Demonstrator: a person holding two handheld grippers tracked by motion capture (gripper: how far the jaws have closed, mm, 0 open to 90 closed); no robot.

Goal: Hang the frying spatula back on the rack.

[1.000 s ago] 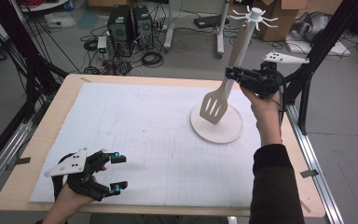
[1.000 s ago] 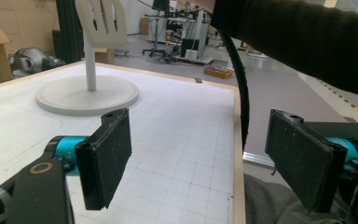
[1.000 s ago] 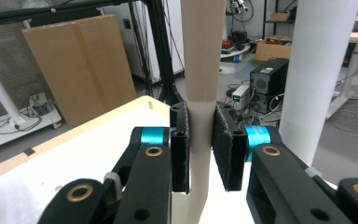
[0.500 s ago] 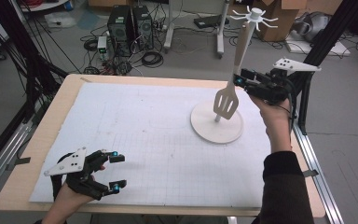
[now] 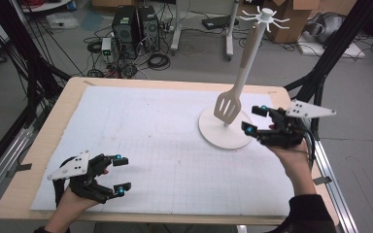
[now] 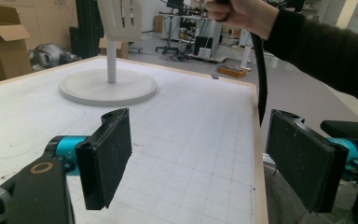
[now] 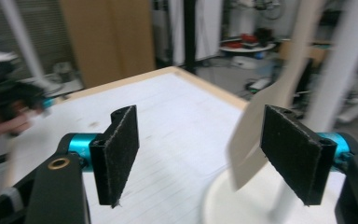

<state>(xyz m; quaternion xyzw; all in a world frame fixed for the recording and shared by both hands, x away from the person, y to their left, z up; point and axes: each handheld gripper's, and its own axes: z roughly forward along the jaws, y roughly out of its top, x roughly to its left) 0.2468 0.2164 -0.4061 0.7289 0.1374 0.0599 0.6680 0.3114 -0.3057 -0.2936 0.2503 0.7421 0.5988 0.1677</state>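
Your right gripper (image 5: 255,120) has let go and dropped back, jaws just opened wide. The spatula (image 5: 228,108) hangs on the rack (image 5: 223,135): done. Left gripper (image 5: 120,174) rests wide, empty.

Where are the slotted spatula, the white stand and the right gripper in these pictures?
slotted spatula (image 5: 227,107), high view, on its slotted blade.
white stand (image 5: 212,133), high view, on the bare round base.
right gripper (image 5: 254,119), high view, midway between its open jaws.
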